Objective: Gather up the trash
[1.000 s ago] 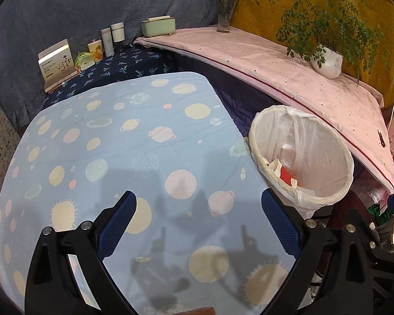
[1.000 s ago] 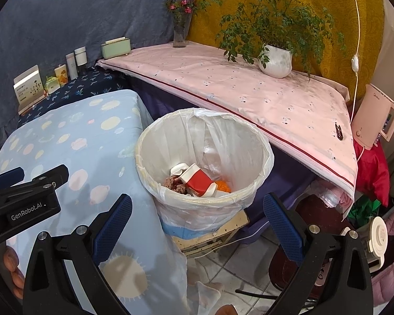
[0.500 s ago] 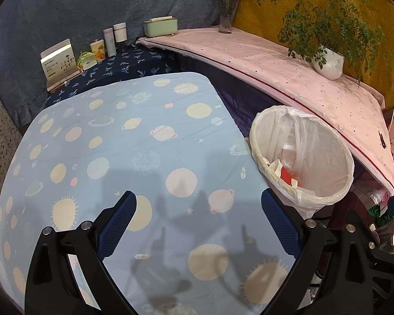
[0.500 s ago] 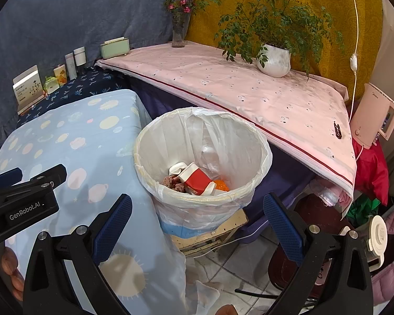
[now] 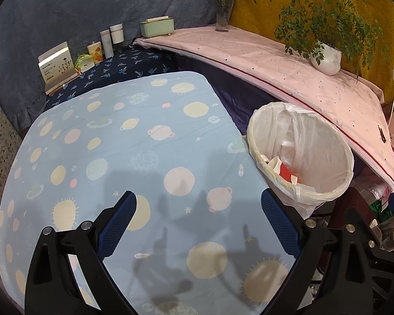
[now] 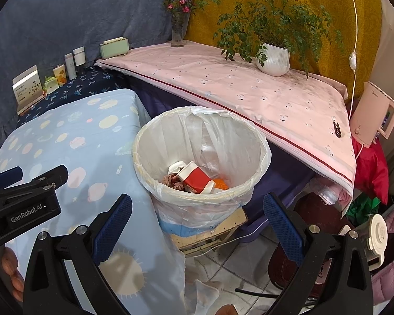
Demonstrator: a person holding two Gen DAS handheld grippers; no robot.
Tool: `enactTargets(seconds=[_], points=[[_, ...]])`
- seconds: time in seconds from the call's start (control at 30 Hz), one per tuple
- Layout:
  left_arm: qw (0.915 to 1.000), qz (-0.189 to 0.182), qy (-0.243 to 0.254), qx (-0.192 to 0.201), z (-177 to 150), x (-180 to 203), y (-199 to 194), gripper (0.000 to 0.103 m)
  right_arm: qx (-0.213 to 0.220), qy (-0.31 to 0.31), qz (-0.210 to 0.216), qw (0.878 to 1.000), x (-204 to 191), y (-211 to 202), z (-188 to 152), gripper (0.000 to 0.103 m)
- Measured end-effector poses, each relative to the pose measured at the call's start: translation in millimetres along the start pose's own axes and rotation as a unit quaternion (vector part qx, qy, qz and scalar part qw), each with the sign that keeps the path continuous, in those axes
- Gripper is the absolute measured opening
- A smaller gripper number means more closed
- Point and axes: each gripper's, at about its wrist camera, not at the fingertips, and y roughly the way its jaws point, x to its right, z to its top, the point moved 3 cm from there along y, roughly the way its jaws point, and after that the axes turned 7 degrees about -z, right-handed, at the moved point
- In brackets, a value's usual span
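Observation:
A round bin with a white plastic liner stands beside the table with the light blue planet-print cloth. Inside the bin lie a red and white carton, an orange piece and crumpled scraps. The bin also shows in the left wrist view. My right gripper is open and empty, in front of and above the bin. My left gripper is open and empty above the blue cloth, left of the bin. The left gripper's body shows in the right wrist view.
A pink-covered shelf runs behind the bin with a potted plant and a flower vase. Small boxes and bottles stand on a dark blue cloth at the back. A pink appliance and clutter lie at the right.
Both grippers have drifted very slightly; the views are almost the same. Both stay open and empty.

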Motion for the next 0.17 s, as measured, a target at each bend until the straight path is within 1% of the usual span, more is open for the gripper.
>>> enactTargets(seconds=[0.17], points=[[1.0,0.0,-0.001,0.0,-0.3,-0.6,0.7,0.091,0.0,-0.001,0.0,1.0,0.1,0.1,-0.1,0.097]])
